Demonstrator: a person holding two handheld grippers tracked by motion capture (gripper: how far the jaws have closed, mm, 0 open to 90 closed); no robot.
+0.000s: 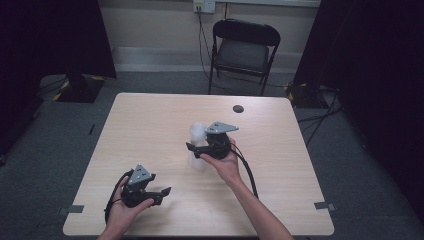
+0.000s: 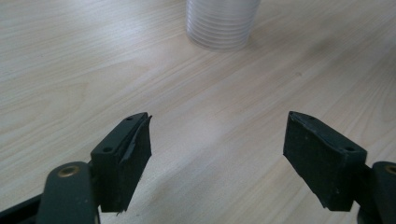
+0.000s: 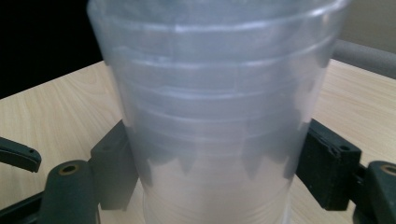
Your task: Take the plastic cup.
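A stack of clear ribbed plastic cups (image 1: 198, 142) stands upright near the middle of the light wooden table (image 1: 150, 120). My right gripper (image 1: 195, 150) is open with one jaw on each side of the stack. Up close, the cups (image 3: 215, 107) stand between those jaws of my right gripper (image 3: 215, 163); I cannot tell whether the pads touch them. Near the front left of the table, my left gripper (image 1: 165, 192) is held open and empty just above the wood. In its own view, the left gripper (image 2: 217, 140) points at the base of the cup stack (image 2: 223, 23) farther off.
A small dark round disc (image 1: 238, 108) lies near the table's far edge. A black folding chair (image 1: 243, 50) stands behind the table. Grey tape marks (image 1: 325, 205) sit at the table's front corners. Black curtains hang on both sides.
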